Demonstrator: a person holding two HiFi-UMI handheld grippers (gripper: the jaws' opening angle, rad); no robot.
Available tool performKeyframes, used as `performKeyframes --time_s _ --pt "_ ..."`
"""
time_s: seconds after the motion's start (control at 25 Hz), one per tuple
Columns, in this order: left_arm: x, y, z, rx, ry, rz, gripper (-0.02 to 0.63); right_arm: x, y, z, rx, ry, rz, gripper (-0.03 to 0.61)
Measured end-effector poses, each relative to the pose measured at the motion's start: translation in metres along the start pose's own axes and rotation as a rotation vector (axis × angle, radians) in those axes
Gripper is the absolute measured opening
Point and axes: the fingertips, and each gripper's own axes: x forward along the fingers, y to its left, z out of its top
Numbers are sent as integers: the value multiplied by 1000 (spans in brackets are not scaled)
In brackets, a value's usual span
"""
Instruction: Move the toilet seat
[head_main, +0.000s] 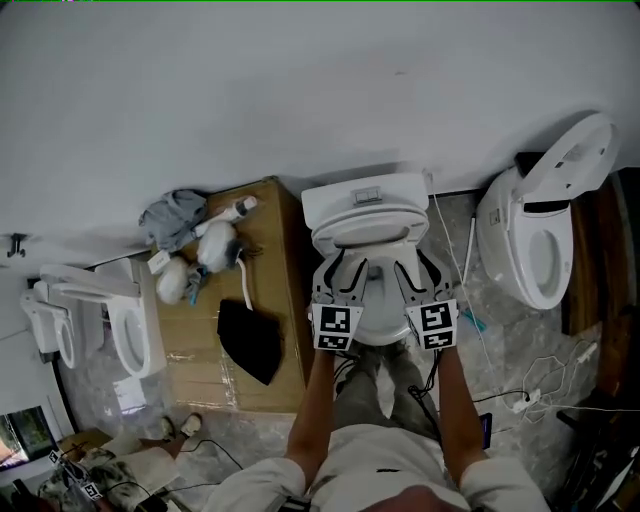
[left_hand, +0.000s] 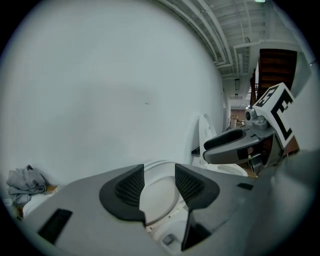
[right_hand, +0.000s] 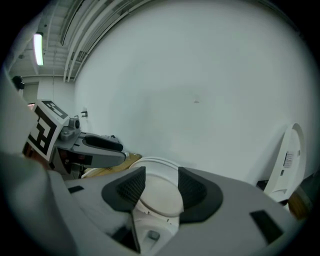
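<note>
The white toilet (head_main: 366, 205) stands against the wall straight ahead. Its seat and lid (head_main: 364, 236) are tipped up toward the tank. My left gripper (head_main: 345, 268) and right gripper (head_main: 413, 268) hang side by side over the bowl, just in front of the raised seat. In the left gripper view the left gripper (left_hand: 159, 185) has its pads apart, and the seat (left_hand: 159, 192) shows through the gap, beyond them. The right gripper view shows the same: the right gripper (right_hand: 161, 187) is open, with the seat (right_hand: 157, 192) behind the gap. Nothing is pressed between either pair of pads.
A cardboard box (head_main: 270, 250) left of the toilet carries a black bag (head_main: 250, 342), a grey cloth (head_main: 175, 217) and white bottles. A second toilet (head_main: 540, 235) with its lid up stands at the right, a third (head_main: 125, 325) at the left. Cables (head_main: 545, 385) lie on the floor.
</note>
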Motion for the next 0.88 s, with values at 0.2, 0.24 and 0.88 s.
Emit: performKeyframes --time_s 0.2,0.24,0.88 --pt "-35 -13 15 -13 -33 -14 210 -43 17 7 9 -9 -12 221" --pt "-42 -15 17 -12 -37 -17 209 -50 19 8 8 -13 -17 221" --pt "-120 -31 40 18 -80 -38 201 -114 54 38 -6 -70 -27 221"
